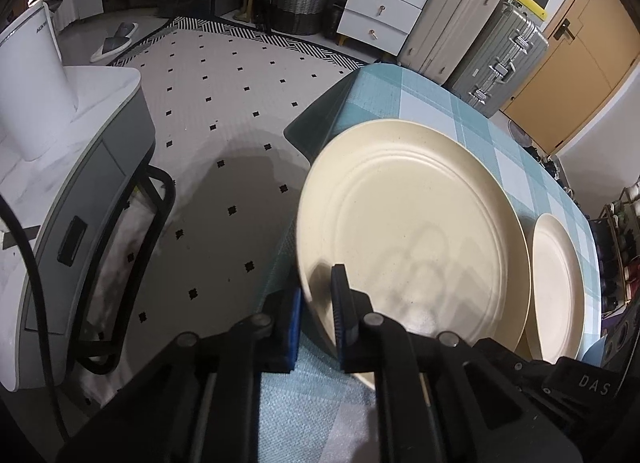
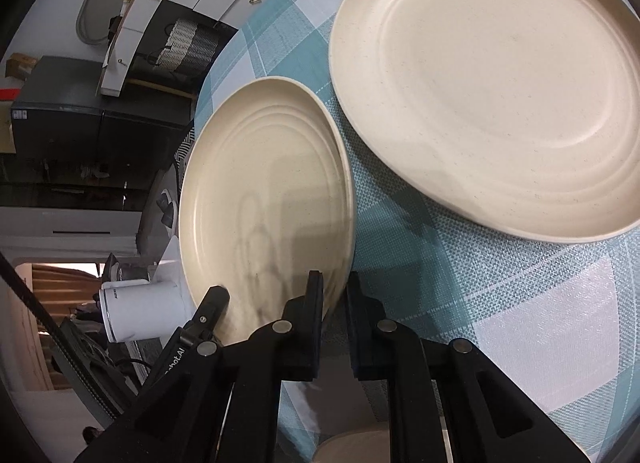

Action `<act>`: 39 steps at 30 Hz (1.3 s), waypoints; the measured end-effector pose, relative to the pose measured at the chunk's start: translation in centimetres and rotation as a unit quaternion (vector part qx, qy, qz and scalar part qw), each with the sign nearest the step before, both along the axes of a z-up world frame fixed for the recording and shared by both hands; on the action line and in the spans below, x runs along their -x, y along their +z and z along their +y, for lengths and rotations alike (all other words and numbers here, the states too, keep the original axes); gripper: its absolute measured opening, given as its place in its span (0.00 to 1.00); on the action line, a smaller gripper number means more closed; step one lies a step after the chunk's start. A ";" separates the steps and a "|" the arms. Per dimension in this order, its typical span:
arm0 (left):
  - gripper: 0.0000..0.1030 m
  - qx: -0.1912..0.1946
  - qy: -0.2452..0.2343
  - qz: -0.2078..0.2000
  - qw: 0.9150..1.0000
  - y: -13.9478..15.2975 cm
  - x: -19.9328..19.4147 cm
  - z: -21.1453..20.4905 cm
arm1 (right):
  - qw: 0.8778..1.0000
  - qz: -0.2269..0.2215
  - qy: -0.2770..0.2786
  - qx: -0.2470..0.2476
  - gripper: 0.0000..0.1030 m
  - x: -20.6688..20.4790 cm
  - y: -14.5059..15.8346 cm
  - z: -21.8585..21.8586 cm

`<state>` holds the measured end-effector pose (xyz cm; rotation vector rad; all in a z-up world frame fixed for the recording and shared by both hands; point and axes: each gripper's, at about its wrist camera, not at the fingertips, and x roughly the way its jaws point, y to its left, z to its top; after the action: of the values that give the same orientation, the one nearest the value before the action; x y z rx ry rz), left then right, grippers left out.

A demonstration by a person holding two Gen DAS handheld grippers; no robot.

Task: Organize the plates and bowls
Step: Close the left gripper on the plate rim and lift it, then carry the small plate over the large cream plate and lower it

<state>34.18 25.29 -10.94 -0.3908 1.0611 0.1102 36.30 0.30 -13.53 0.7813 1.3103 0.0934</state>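
Left wrist view: left gripper (image 1: 318,315) is clamped on the near rim of the large plate (image 1: 412,239) at 6 o'clock, one blue pad under the rim, one on top. The plate is tilted, its left edge hanging past the checked tablecloth (image 1: 424,99). A second plate (image 1: 558,287) is seen at 3 o'clock, just beside it. Suitcases (image 1: 472,35) and a white drawer unit (image 1: 384,11) are seen far at 12 to 1 o'clock.

Right wrist view: right gripper (image 2: 334,327) is clenched on the rim of the held plate (image 2: 264,207) at 6 o'clock; the other gripper's tip (image 2: 212,303) is seen at 7 o'clock on the same plate. Another plate (image 2: 492,91) is lying flat on the cloth at 1 o'clock.
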 end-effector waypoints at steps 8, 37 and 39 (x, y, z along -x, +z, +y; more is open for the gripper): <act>0.09 -0.007 -0.003 -0.003 1.000 0.4 0.7 -0.7 | 1.000 0.001 0.010 0.007 0.10 0.4 0.2 0.0; 0.09 -0.012 -0.013 -0.029 0.999 6.0 7.7 -3.5 | 0.999 -0.029 0.029 0.021 0.10 7.1 6.0 -2.2; 0.09 -0.008 -0.014 -0.032 0.999 6.5 9.0 -4.1 | 0.999 -0.033 0.028 0.022 0.10 8.1 6.6 -2.7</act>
<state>25.20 21.24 -4.44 -0.3619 1.0018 0.0813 28.17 -2.40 -6.92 0.6984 1.2687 0.1334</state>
